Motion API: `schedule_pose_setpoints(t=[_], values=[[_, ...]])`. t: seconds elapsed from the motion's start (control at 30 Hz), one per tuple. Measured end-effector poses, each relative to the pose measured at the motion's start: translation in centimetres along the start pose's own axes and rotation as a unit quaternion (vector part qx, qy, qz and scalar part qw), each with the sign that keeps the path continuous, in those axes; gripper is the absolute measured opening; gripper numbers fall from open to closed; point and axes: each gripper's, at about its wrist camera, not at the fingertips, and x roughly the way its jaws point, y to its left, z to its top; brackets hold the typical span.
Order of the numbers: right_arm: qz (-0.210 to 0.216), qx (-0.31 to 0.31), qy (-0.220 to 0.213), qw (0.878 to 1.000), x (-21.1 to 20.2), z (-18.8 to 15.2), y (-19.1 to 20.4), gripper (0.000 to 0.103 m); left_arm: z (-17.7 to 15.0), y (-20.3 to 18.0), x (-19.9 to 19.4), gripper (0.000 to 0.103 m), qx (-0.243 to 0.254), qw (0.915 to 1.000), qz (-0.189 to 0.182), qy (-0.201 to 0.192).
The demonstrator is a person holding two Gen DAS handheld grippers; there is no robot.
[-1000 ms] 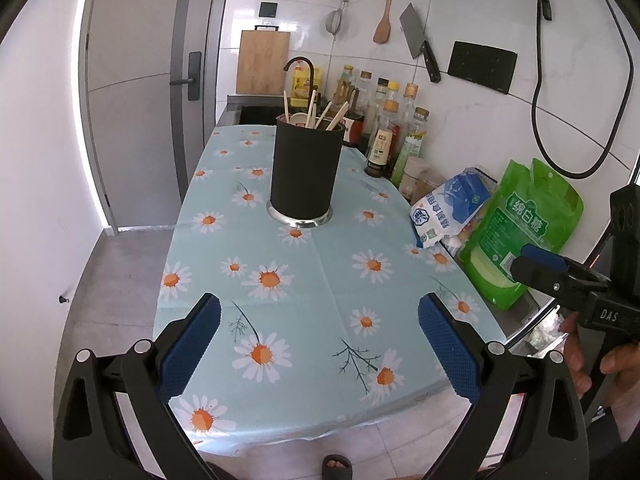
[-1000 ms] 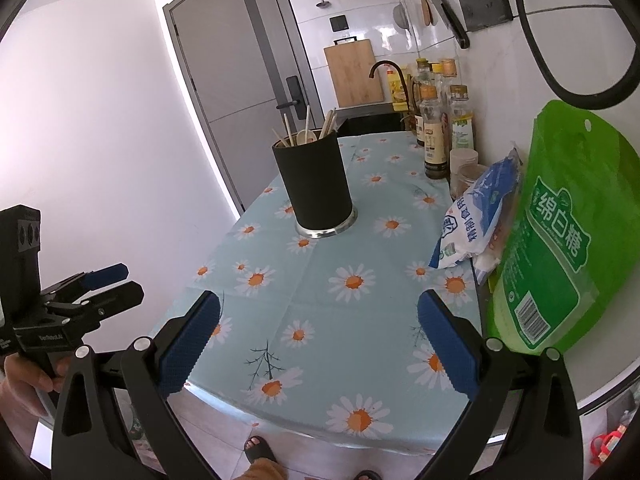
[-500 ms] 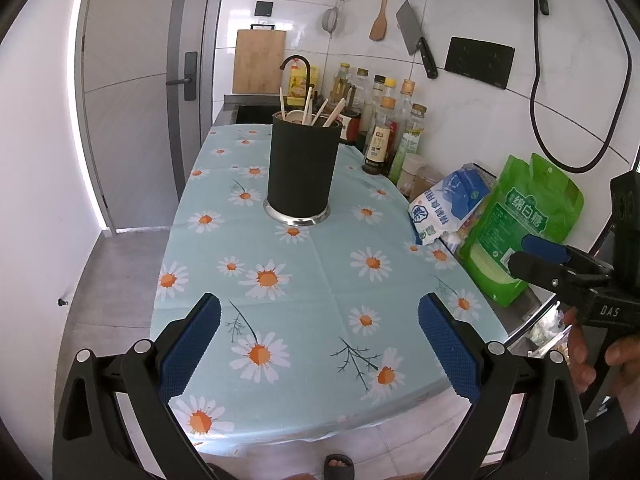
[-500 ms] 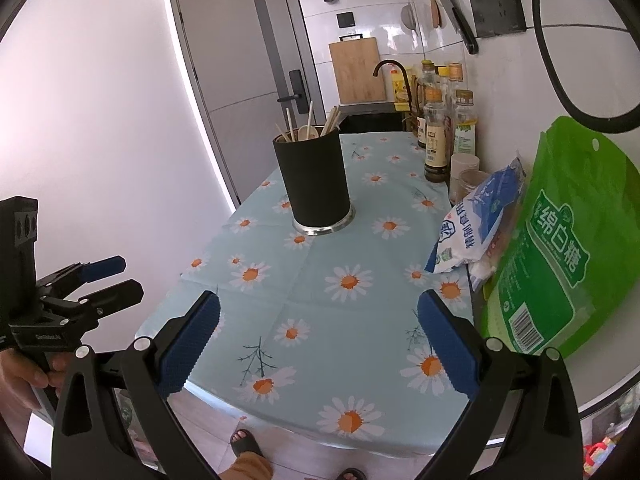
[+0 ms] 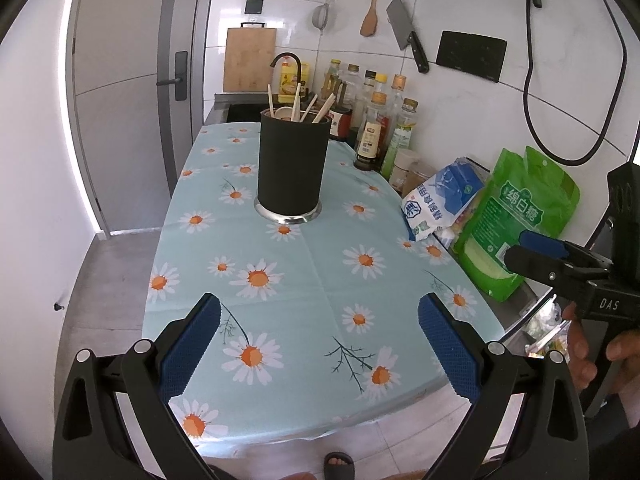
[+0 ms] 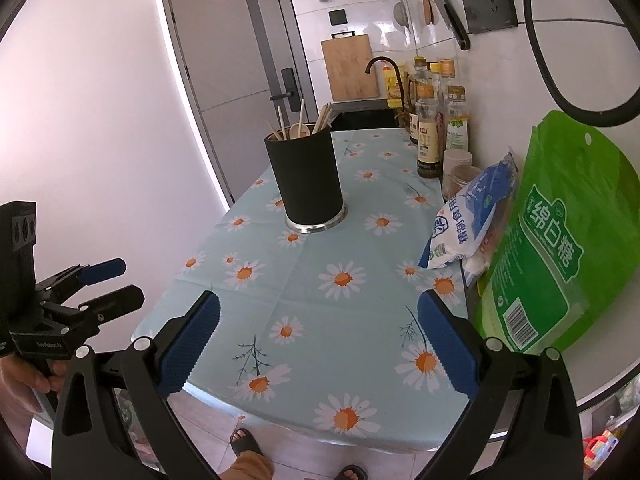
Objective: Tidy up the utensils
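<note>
A black cylindrical utensil holder [image 5: 292, 166] [image 6: 308, 184] stands upright on the daisy-print tablecloth [image 5: 320, 280] [image 6: 360, 248], past the table's middle. Wooden chopsticks and a pale spoon [image 5: 298, 106] [image 6: 302, 122] stick out of its top. My left gripper [image 5: 319, 350] is open over the near table edge, nothing between its blue pads. My right gripper [image 6: 319, 346] is open too, empty, above the near right part of the table. Each gripper also shows in the other's view, the right one [image 5: 540, 254] and the left one [image 6: 106, 286], held in a hand.
A green sugar bag [image 5: 516, 216] [image 6: 560, 240] and a blue-white salt bag [image 5: 440, 204] [image 6: 468, 220] lean along the right wall. Sauce bottles [image 5: 380, 128] [image 6: 432, 128] stand behind them. A cleaver [image 5: 406, 32], spatula and strainer hang on the wall. A sink with a black tap [image 5: 286, 64] lies beyond.
Both grippers have drawn back slightly and risen, so the holder looks a little farther off. Both stay open and empty.
</note>
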Motion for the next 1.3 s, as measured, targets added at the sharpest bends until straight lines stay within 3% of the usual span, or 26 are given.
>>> schedule_pose_setpoints(t=[1.3], values=[[-0.003, 0.006, 0.006, 1.000, 0.41, -0.42, -0.64, 0.098, 0.17, -0.34, 0.12, 0.096, 0.000, 1.0000, -0.003, 0.002]])
